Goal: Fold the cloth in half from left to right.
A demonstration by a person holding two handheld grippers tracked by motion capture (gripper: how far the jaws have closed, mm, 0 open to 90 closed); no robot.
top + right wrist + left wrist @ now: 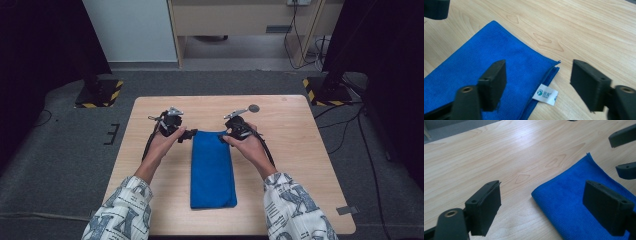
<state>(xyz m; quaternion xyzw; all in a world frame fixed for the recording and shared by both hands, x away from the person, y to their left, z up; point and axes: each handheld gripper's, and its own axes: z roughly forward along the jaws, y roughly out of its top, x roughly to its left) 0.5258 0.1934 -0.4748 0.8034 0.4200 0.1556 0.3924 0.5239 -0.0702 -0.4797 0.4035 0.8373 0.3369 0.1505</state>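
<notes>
Blue towel (pixel 213 169) folded long, mid-table (pixel 300 150). Left gripper (pixel 541 205) and right gripper (pixel 537 82) flank its far corners, jaws spread, pinching nothing; likely lining up for corner grabs. White tag (pixel 545 94) at right corner.

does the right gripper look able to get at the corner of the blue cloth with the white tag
Probably yes. The right gripper hangs open just above that corner of the blue cloth, with the white tag between its jaws and nothing in the way.
</notes>
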